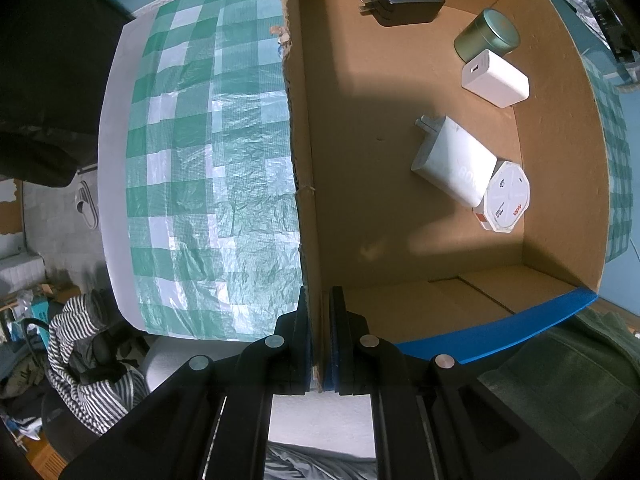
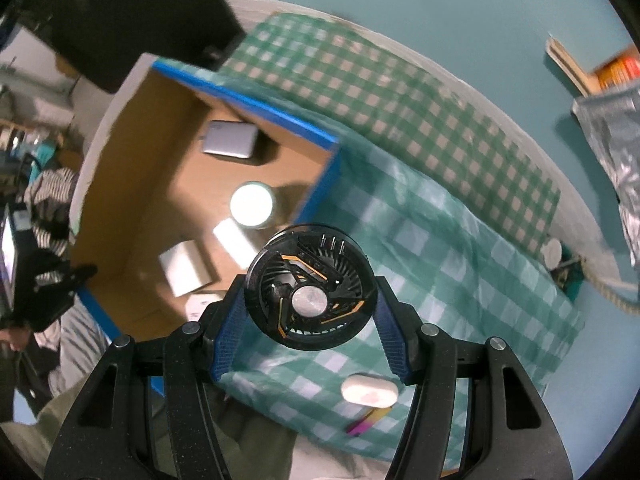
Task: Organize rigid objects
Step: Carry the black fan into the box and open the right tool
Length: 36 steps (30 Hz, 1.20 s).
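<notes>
The left hand-held gripper [image 1: 320,344] pinches the box wall [image 1: 310,184], jaws nearly together. The right hand-held gripper [image 2: 308,312], half spread, clamps a round black fan [image 2: 311,286] above the checked cloth [image 2: 460,248], beside the box's blue edge [image 2: 320,184].

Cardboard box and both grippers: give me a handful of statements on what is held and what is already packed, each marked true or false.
1. The left gripper is clamped on the wall of the cardboard box. True.
2. The right gripper is empty. False: it holds a round black fan between its fingers.
3. A green round tin sits inside the box. True.
4. The black charger lies on the checked cloth outside the box. False: it lies inside the box.
5. A white oval case remains on the cloth outside the box. True.
</notes>
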Each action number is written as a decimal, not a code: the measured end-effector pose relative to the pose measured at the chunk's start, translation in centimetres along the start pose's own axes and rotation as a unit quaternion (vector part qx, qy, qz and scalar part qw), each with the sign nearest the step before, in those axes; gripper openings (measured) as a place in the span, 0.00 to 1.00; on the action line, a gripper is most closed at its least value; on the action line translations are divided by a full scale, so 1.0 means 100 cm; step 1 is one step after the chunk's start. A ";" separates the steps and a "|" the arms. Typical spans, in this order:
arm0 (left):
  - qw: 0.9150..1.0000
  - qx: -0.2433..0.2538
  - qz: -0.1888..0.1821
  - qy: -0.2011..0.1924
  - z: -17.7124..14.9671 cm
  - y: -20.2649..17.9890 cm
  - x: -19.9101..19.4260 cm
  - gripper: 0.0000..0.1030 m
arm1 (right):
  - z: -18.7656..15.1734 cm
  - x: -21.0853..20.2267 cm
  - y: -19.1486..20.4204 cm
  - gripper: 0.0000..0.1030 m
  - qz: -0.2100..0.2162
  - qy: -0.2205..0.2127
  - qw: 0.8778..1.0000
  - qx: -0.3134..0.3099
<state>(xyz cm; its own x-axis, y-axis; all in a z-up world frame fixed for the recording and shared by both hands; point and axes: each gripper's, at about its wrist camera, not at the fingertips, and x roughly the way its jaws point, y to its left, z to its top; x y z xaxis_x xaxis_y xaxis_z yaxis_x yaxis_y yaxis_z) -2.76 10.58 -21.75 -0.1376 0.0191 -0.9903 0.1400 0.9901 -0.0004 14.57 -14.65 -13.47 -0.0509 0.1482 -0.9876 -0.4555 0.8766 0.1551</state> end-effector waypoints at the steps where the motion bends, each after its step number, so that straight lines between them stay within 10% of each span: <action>1: 1.000 0.000 0.000 0.000 0.000 0.000 0.000 0.07 | 0.000 -0.001 0.005 0.59 0.002 0.000 1.000 -0.007; 36: 1.000 0.005 0.005 -0.006 -0.002 -0.004 -0.001 0.07 | 0.000 0.075 0.098 0.59 -0.049 0.049 0.985 -0.156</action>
<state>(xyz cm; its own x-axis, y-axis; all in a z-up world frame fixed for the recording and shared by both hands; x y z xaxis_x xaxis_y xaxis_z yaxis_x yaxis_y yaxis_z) -2.98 10.25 -21.59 -0.1250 0.0268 -0.9918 0.1501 0.9886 0.0077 9.73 -4.96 -19.39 -0.0708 0.0112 -0.9974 -0.7123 0.6994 0.0584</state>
